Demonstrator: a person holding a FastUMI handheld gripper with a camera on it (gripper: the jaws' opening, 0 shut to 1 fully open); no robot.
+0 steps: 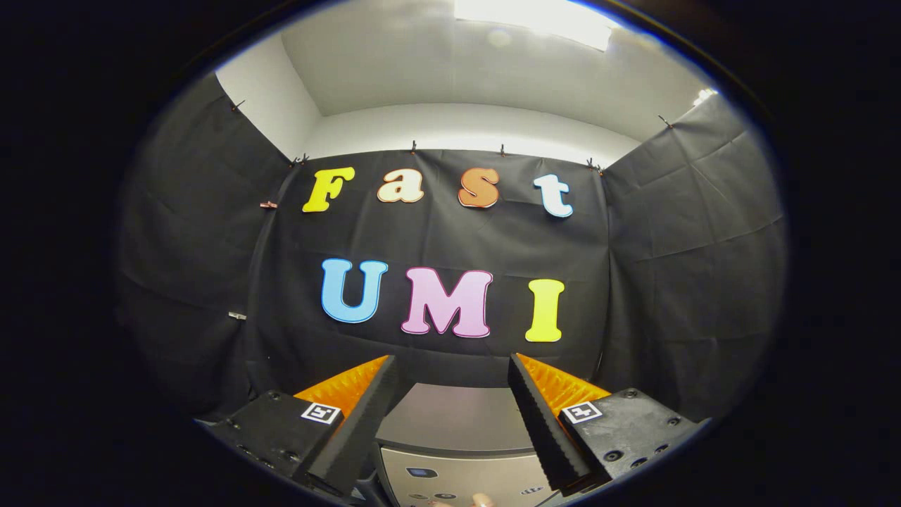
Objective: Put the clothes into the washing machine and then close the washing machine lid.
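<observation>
Booth room: black cloth wall (450, 232) hung on three sides, clipped along the top, white wall and ceiling (457, 77) above, bright ceiling light (535, 17) overhead. My gripper (450, 412) was held up level, fingers spread wide apart, nothing between them. The washing machine (454, 436) sat low, between and just beyond my fingers, backed up near the cloth wall. Its grey lid (450, 415) lay flat and shut, control panel (457, 482) facing toward me. Long axis: couldn't tell, too little visible. Fingertips (482, 500) of a person at the panel's near edge.
</observation>
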